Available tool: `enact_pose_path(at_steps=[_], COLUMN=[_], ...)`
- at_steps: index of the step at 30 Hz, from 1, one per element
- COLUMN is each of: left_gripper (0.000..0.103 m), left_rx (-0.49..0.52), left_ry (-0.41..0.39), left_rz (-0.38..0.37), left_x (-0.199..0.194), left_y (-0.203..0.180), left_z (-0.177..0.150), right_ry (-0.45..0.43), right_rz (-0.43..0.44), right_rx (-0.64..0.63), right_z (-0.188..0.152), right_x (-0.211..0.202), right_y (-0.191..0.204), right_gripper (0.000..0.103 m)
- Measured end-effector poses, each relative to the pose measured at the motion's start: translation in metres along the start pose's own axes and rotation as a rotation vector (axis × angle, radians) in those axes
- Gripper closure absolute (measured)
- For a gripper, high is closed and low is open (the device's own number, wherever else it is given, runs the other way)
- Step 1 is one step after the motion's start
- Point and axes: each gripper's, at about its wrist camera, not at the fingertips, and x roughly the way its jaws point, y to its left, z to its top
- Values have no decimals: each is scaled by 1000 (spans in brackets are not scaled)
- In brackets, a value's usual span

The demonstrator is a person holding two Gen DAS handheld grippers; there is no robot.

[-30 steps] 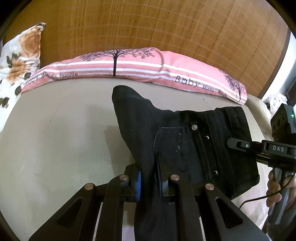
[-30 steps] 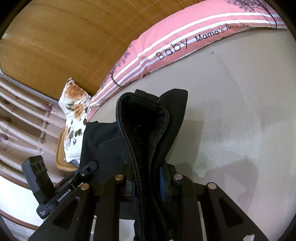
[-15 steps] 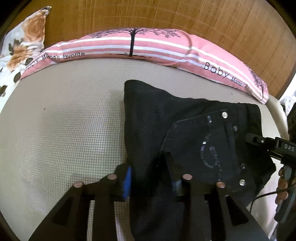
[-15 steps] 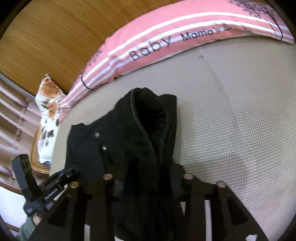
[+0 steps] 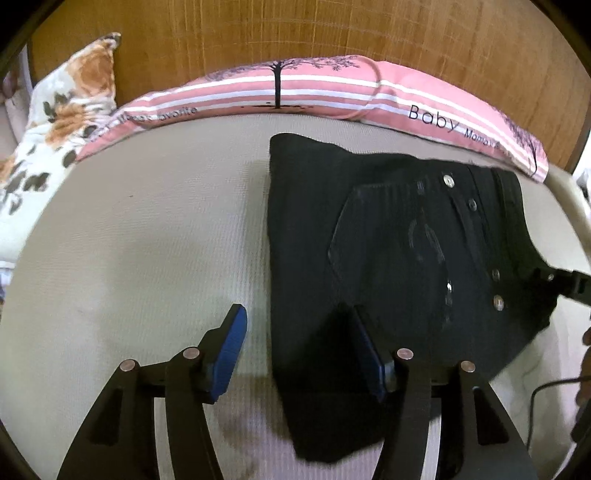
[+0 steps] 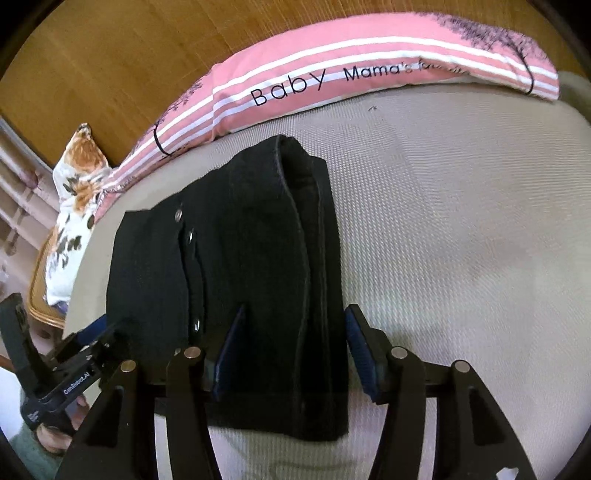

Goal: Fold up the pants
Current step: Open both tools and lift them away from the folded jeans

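Left gripper (image 5: 301, 350): blue-padded fingers (image 5: 229, 347) stand apart, the jaws having just been opening; the near left edge of the folded black pants (image 5: 388, 258) lies between them, and neither pad presses the cloth. The gripper points steeply down at the beige mattress (image 5: 147, 240).

Right gripper (image 6: 295, 343): fingers likewise apart, jaws having just been opening — a thick fold of the pants lies loose between the pads (image 6: 357, 334), with the left pad over the cloth and the right pad just beside its edge. This gripper also tilts steeply downward.

The pants rest flat on the mattress as a compact folded stack, waistband snaps and a rear pocket facing up. Far behind them a pink striped pillow (image 5: 314, 92) lies along the woven headboard (image 5: 332, 33); a floral pillow (image 5: 62, 110) sits at far left. In the right wrist view a hand (image 6: 55, 435) grips the left gripper's handle at lower left — only partly visible.
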Motion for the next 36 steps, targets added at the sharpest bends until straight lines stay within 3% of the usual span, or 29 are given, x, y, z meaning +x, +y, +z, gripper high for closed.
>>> enact_pose_path(at_steps=[5,17,36], left_gripper=[44,39,39], left_rx=[16,-49,-54], left_ry=[-11,-43,-67], left_rz=[47,123,132], left_x=[-27,-86,-124], left_y=[-5,-1,-14], left_z=[-18,-54,-87], right_ry=[-58,-82,-178], right_rz=[-71,-132,-197], right_rx=[-15,-27,-218], right_z=[-15,-61,-101], right_x=[-23,-61,-94], right_y=[6,23,93], right_gripper=[36,28,4])
